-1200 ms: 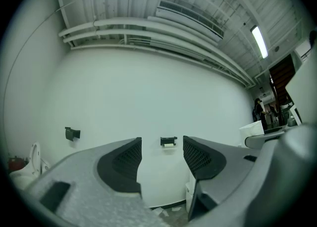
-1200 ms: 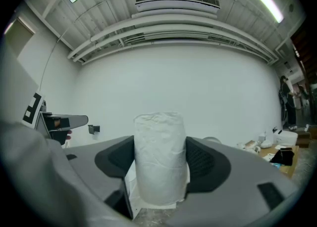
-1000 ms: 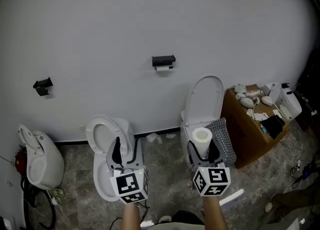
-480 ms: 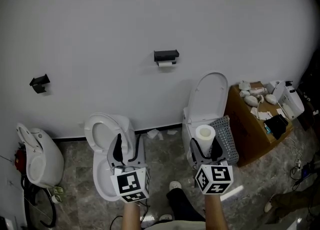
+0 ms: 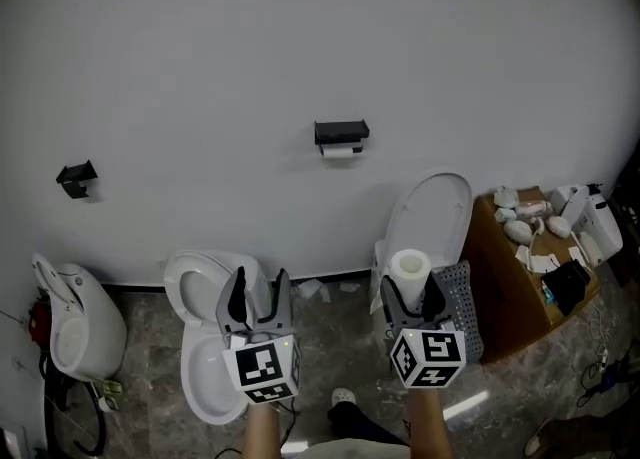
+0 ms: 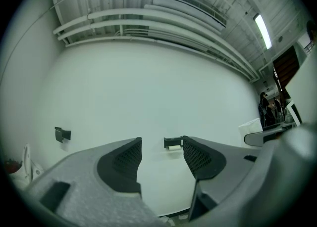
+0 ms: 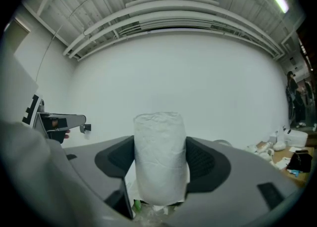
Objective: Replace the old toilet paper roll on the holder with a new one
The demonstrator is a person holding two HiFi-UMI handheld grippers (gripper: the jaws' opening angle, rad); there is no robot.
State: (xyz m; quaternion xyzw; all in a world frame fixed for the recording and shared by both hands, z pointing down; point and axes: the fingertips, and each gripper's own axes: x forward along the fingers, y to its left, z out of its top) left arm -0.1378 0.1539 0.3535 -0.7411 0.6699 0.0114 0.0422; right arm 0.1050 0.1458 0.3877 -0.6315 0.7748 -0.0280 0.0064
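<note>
A black paper holder hangs on the white wall with a nearly used-up roll under it; the same holder shows far off between the left jaws. My right gripper is shut on a full white toilet paper roll, held upright between both pads. My left gripper is open with nothing between its fingers. Both grippers point level at the wall, well short of the holder.
A white toilet with its seat up lies below the left gripper and another stands behind the right one. A cardboard box with clutter is at the right. A second black bracket and a white fixture are at the left.
Both grippers have moved toward the wall together, the right one keeping the roll. The holder and toilets have shifted lower and larger in the head view.
</note>
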